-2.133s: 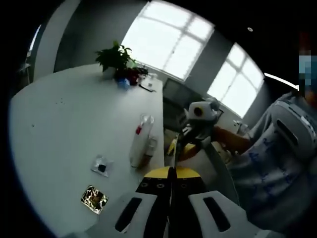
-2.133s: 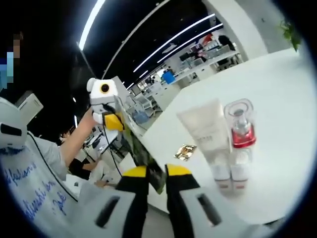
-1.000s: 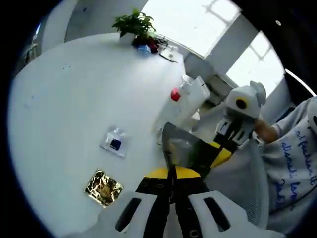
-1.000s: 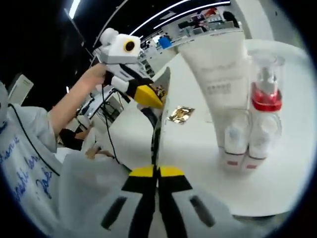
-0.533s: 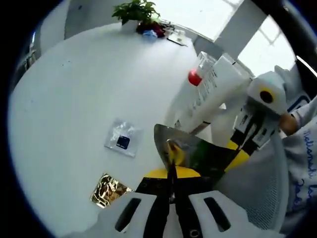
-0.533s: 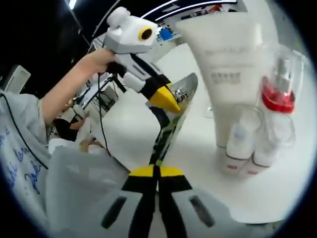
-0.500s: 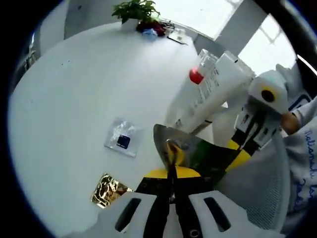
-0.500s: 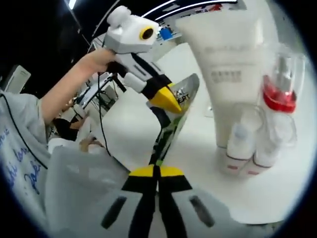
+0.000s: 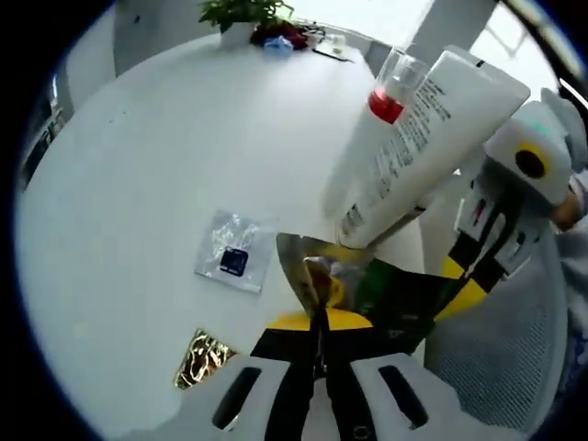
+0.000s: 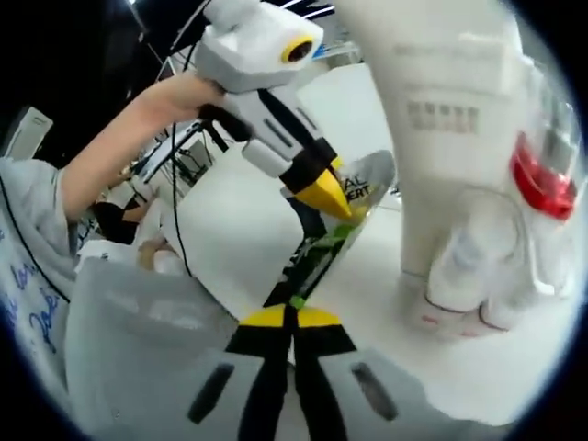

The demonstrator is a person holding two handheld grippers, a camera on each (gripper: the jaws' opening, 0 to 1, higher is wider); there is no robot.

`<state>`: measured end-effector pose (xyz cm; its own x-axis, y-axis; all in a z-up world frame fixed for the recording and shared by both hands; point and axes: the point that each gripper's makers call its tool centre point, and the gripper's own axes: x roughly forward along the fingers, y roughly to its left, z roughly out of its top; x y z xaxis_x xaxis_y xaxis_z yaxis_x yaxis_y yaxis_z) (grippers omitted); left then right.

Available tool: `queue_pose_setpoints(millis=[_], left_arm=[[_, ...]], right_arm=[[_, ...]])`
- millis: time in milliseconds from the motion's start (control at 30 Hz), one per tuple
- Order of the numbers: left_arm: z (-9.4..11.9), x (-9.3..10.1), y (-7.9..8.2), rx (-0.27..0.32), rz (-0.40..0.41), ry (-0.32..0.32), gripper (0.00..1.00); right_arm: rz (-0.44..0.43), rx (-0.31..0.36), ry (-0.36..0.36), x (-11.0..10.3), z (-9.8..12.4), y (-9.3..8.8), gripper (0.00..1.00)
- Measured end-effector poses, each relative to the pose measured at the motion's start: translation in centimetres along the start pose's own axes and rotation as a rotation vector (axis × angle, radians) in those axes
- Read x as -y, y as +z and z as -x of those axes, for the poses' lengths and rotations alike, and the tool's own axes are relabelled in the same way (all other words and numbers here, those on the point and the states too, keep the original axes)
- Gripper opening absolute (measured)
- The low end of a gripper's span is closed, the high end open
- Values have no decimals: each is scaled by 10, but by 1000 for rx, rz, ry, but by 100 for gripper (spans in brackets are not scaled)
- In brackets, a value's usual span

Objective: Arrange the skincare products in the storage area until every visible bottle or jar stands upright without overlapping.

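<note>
Both grippers hold one silver, green and yellow foil sachet (image 9: 354, 285) above the white table (image 9: 147, 156). My left gripper (image 9: 319, 317) is shut on its near edge. The right gripper (image 9: 452, 296) comes in from the right, shut on the other edge. In the right gripper view the sachet (image 10: 335, 230) shows nearly edge-on between my right gripper (image 10: 292, 312) and the left gripper (image 10: 335, 207). A tall white tube (image 9: 423, 156) stands close behind, with a clear bottle with a red collar (image 9: 390, 92) beside it. Small white bottles (image 10: 464, 271) stand at the tube's (image 10: 450, 119) foot.
A clear sachet with a blue square (image 9: 234, 262) and a gold foil sachet (image 9: 202, 358) lie flat on the table to the left. A potted plant (image 9: 243, 14) stands at the far end. A person's hand (image 10: 175, 101) and grey sleeve (image 10: 32, 239) are at the left.
Both grippers stay shut on the foil sachet and have carried it closer to the white tube and bottles, which now loom larger in both views.
</note>
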<state>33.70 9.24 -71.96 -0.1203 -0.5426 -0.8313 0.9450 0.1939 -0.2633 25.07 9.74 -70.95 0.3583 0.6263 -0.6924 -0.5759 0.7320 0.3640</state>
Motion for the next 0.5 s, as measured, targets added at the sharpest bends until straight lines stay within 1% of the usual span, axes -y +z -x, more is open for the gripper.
queue_pose_setpoints(millis=[133, 167, 233, 267, 467, 500], left_arm=[[-2, -2, 0, -2, -6, 12, 0], [-3, -3, 0, -4, -11, 19, 0], [-5, -4, 0, -5, -13, 21, 0], [-6, -4, 0, -4, -17, 23, 0], [-12, -7, 0, -1, -22, 37, 0], [-12, -7, 0, 1, -22, 40, 0]], right_arm=[[26, -36, -35, 6, -2, -4, 1], [57, -56, -59, 10, -2, -7, 1], [62, -60, -54, 7, -5, -7, 1], [89, -77, -66, 7, -5, -8, 1], [124, -122, -83, 10, -11, -12, 1], [141, -140, -97, 13, -11, -15, 1]])
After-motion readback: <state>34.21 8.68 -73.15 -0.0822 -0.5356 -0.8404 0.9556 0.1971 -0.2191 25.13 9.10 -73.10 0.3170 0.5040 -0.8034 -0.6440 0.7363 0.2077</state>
